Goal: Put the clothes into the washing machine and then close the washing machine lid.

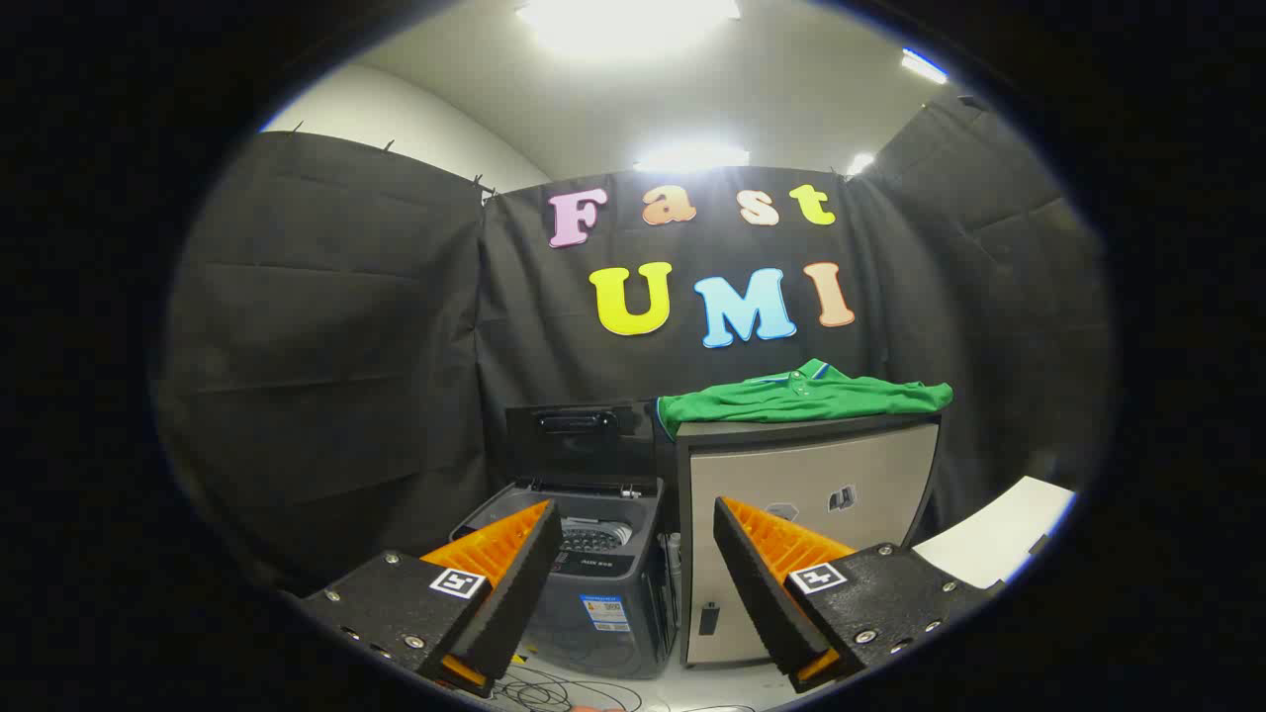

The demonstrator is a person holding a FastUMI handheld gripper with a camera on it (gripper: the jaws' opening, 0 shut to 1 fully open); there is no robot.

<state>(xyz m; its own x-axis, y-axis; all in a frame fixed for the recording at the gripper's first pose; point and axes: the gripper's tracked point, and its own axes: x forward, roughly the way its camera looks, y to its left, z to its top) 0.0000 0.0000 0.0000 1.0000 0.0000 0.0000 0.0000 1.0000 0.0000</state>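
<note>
Cloth, plastic and brushed metal are all showing up in front of us.

We are seeing the green shirt lying as soft, matt knit cloth on the cabinet, whose front is looking like smooth, satin silver metal. The washing machine is showing dark grey plastic, its raised lid glossy black. The gripper is holding its fingers apart, their orange insides ribbed plastic, their black edges rough and matt.

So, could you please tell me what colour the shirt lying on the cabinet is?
Green, with a blue-and-white trimmed collar; the shirt shows best in the gripper view, beyond the open gripper.
</note>
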